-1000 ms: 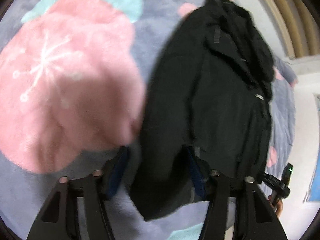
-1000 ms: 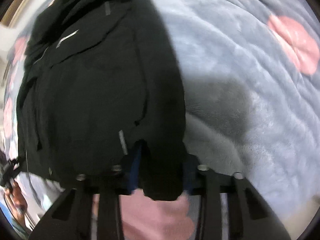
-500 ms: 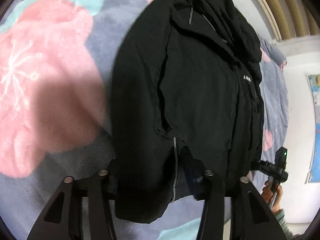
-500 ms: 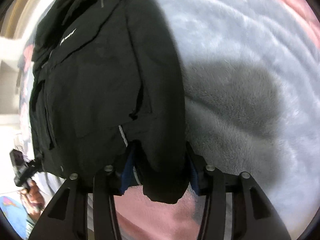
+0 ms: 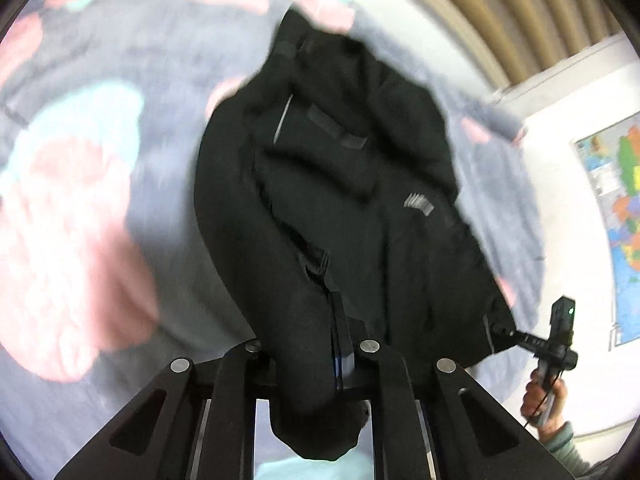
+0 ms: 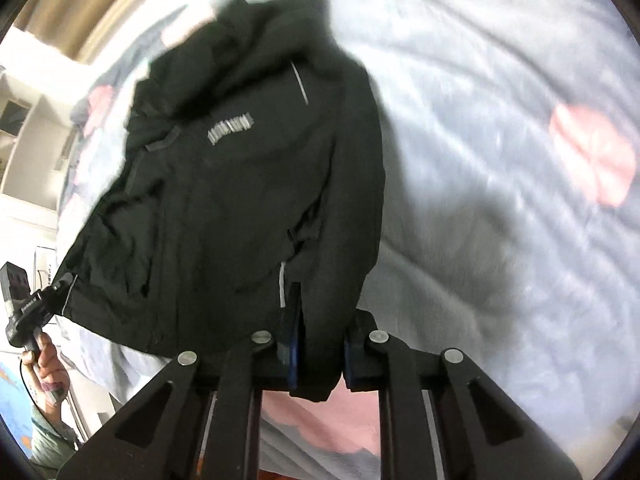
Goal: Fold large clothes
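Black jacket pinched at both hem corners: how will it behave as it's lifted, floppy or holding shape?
Likely floppy: the black jacket sags between the two tongs and bunches at the hood. Probably fairly heavy, since its padded sleeve hangs thick. It may swing; both views are motion-blurred.

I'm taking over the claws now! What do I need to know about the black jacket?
Left claw: just closed, shut on the black jacket at its hem corner.
Right claw: just closed too, shut on the jacket's other hem corner.
Jacket: bottom edge lifted off the flowery blanket, its hood end at the far side.
Done: both corners gripped.
Left: no fold made yet; probably carry the hem toward the hood, then lay it flat.
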A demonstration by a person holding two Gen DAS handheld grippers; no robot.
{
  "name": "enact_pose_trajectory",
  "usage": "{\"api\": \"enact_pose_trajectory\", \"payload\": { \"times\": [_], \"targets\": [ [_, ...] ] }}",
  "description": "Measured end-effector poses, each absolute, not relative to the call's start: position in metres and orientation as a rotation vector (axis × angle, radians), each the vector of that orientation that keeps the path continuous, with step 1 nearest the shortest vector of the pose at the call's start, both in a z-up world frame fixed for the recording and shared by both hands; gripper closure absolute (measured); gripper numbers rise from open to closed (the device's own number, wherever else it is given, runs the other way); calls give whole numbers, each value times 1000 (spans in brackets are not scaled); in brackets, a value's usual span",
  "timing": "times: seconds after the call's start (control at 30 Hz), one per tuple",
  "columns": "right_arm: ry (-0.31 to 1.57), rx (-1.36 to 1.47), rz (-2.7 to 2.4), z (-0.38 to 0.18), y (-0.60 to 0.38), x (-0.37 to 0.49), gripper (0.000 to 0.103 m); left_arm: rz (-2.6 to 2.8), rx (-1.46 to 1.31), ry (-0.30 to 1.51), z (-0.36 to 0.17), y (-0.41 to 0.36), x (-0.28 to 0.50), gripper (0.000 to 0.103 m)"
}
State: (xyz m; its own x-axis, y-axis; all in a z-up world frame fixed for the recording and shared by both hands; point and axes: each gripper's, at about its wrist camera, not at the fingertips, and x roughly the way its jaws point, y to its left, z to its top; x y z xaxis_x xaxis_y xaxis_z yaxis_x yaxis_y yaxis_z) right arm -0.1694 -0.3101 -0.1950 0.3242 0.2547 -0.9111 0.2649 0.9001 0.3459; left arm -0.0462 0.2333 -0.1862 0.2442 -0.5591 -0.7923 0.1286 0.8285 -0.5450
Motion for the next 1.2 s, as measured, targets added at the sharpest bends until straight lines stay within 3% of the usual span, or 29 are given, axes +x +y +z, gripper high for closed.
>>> {"api": "enact_pose_trajectory", "payload": {
  "times": [0.27,0.73,1.0,1.2],
  "targets": [
    [1096,471,-7,-112,-330,-131,89,-535,-443,1071,-117,219,-3,90],
    [966,502,4,-61,-362,16,90,-534,-496,936,-64,187,143,90],
    [1003,454,-92,-98,-383,182,89,-424,-508,953,-105,163,276,89],
    [1177,435,-185,-202,-383,274,82,-247,-428,1124,-205,129,350,86]
  ]
}}
